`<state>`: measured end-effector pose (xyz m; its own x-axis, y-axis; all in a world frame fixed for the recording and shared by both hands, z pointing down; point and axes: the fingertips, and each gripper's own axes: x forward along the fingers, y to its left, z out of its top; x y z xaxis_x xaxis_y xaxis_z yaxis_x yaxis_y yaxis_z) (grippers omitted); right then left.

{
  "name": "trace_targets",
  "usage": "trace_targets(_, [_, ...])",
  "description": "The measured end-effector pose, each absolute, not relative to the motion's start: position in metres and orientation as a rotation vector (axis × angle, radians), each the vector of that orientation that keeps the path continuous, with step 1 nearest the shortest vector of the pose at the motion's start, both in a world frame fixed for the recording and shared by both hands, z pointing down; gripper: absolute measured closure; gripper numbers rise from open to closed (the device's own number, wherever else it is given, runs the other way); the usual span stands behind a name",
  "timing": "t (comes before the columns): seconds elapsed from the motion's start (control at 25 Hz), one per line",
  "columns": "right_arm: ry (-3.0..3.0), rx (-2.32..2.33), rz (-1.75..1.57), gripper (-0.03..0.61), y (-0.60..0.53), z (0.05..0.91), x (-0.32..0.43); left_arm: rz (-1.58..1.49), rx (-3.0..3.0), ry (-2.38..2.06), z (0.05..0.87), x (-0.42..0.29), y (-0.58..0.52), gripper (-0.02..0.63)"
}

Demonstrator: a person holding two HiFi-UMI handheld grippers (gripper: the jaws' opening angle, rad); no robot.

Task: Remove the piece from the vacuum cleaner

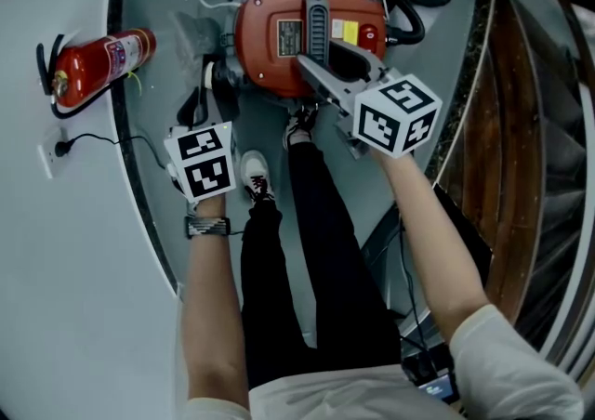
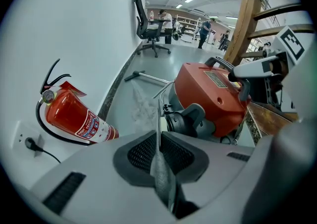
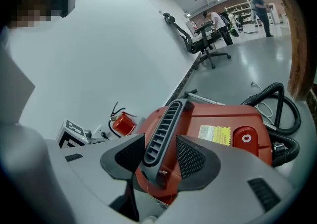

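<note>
— What does the head view show?
— A red vacuum cleaner (image 1: 270,46) sits on the floor (image 1: 158,74) close to the floor's edge at the wall. A fire extinguisher (image 1: 98,60) rests against that wall. The right gripper (image 1: 316,70) lies across the cleaner's top. The left gripper (image 1: 200,121) hangs just beside the cleaner's left side, near the person's shoe (image 1: 254,172).
— And the left gripper view?
— Its jaws are pressed together on a thin grey piece (image 2: 162,176), seen edge-on. The piece stands just in front of the cleaner's grey hose port (image 2: 190,119). Whether it touches the cleaner cannot be told.
— The right gripper view?
— The jaws clamp the ribbed grey handle (image 3: 163,124) on the cleaner's top, one pad on each side. A black hose (image 3: 282,114) curls at the cleaner's far end.
</note>
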<state>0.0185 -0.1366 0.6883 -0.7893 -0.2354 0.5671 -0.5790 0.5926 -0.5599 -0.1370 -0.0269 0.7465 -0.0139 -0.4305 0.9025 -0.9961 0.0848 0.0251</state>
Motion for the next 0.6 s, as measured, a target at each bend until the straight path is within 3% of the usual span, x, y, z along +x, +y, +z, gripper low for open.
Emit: trace_targets(0.6, [-2.394,0.651,1.055,0.383,-0.1371,0.6879,0.0193,0.792,1.389,-1.588,0.7465,-0.1422,-0.0242,0.575])
